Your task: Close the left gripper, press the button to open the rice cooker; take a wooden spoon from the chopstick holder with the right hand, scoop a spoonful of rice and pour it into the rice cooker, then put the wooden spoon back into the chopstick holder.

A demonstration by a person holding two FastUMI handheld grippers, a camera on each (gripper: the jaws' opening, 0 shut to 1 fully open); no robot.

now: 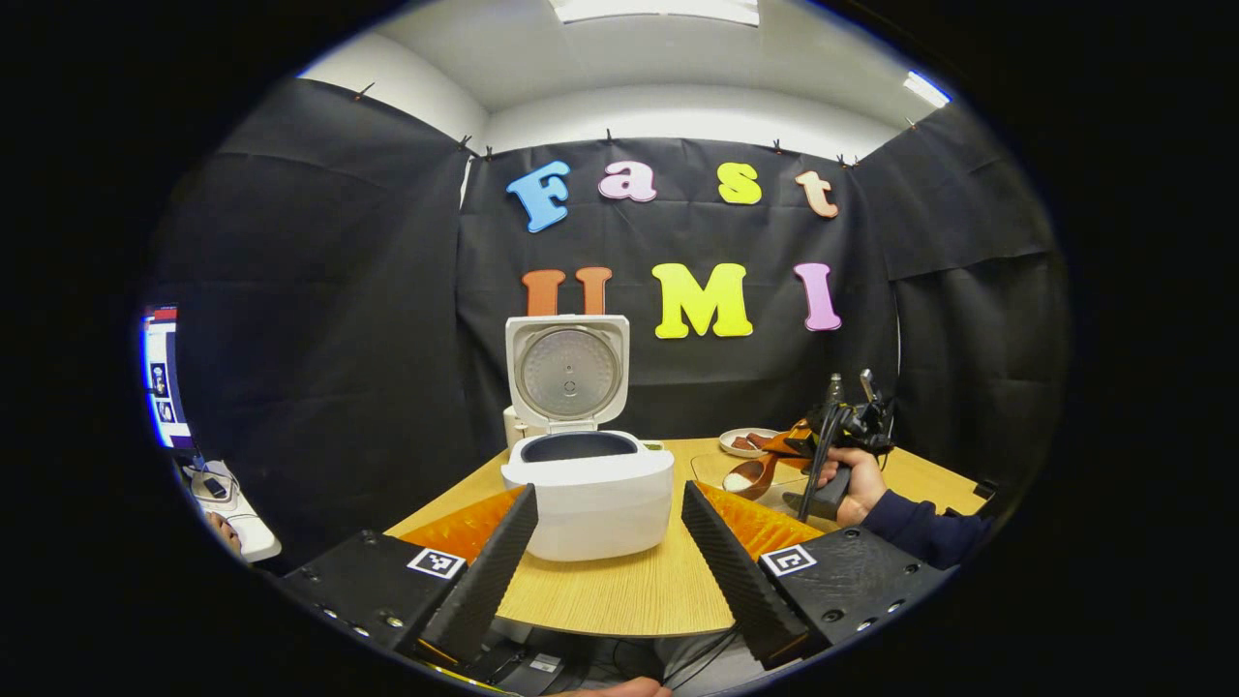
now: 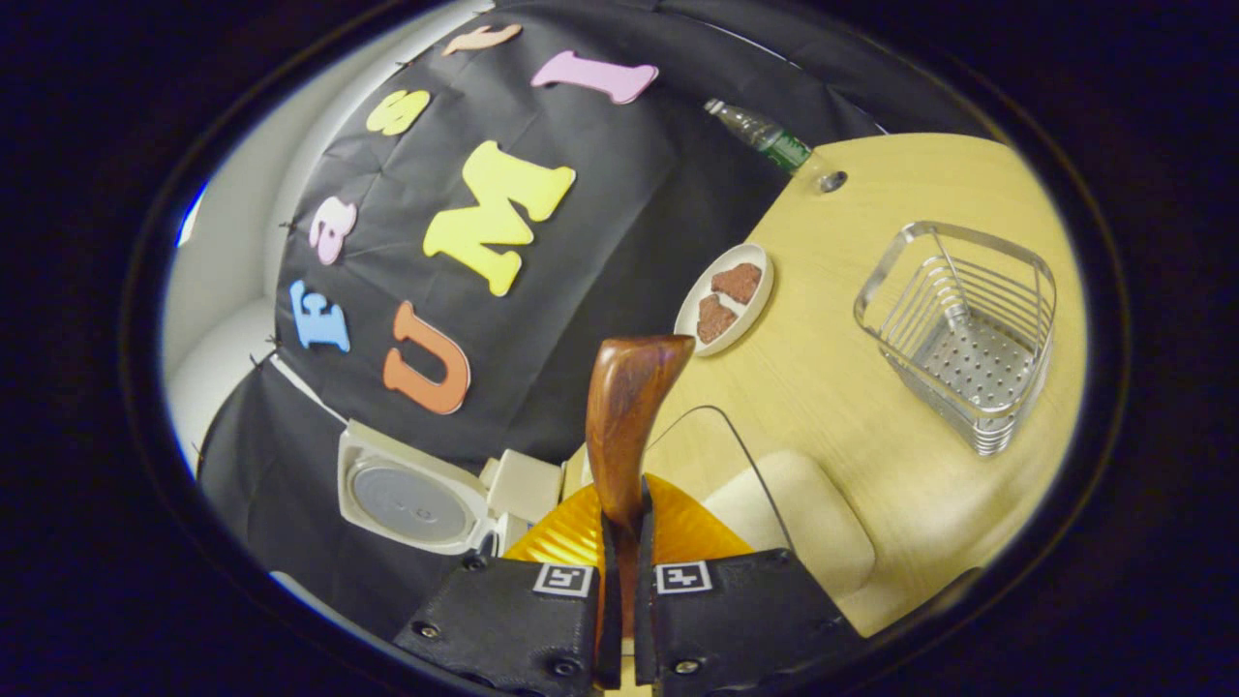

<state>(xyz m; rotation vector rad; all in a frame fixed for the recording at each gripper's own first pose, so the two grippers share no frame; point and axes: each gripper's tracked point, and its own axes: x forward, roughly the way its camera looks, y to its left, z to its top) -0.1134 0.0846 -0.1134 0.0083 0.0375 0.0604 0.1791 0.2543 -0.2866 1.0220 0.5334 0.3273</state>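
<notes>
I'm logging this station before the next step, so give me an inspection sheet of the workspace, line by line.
Surface: wooden table, bare at the front.
Job's things: rice cooker with lid up; wooden spoon held, rice in its bowl in the left gripper view; wire chopstick holder with no spoon in it; rice container.
Clutter: plate with brown pieces; bottle.
Grippers: left claw open; right claw shut on the spoon's handle.
Cables: black ones hang from the right gripper.
Surroundings: black cloth wall.

Bright ceiling panels; edges bend, perhaps blurred.
</notes>
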